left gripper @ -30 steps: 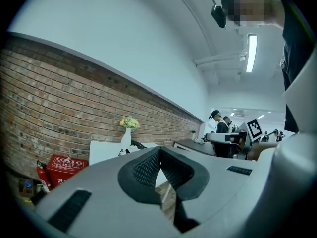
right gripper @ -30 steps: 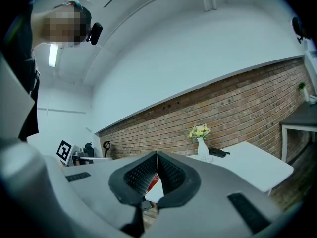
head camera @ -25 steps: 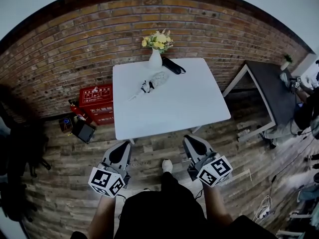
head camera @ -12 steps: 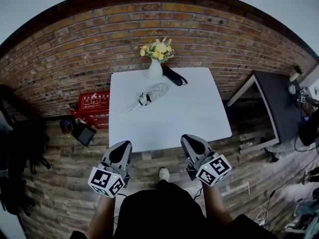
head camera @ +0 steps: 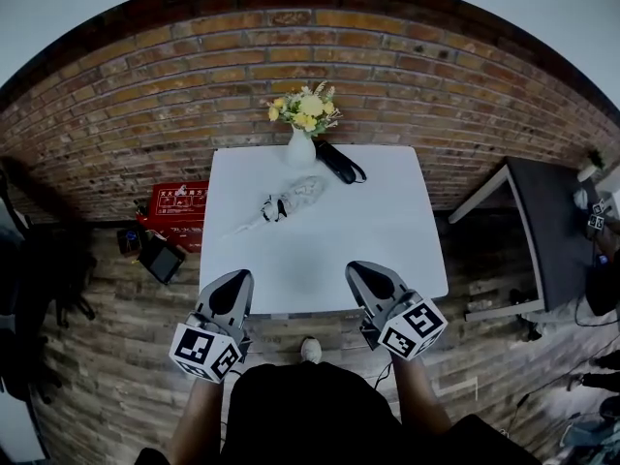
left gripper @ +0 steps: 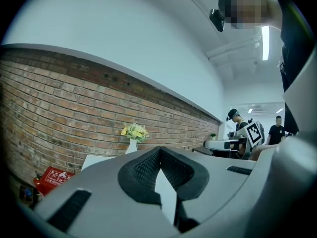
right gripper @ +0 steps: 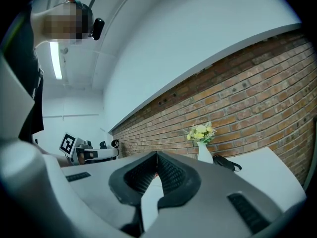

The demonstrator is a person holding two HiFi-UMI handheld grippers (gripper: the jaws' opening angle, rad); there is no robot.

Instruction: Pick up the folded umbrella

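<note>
The folded umbrella, grey patterned with a pale handle pointing left, lies on the white table left of its middle. My left gripper hovers at the table's near edge, shut with nothing held. My right gripper is level with it over the same edge, also shut and empty. Both point toward the brick wall, and the umbrella lies well ahead of them. In the left gripper view the jaws meet at their tips, as they do in the right gripper view. Neither gripper view shows the umbrella.
A white vase of yellow flowers stands at the table's far edge, with a black pouch beside it. Red boxes sit on the floor at the left, a dark bench at the right. Other people stand far off.
The table has come closer in the head view. Both grippers, once over the wooden floor, now reach the table's near edge. Their jaws stay shut.
</note>
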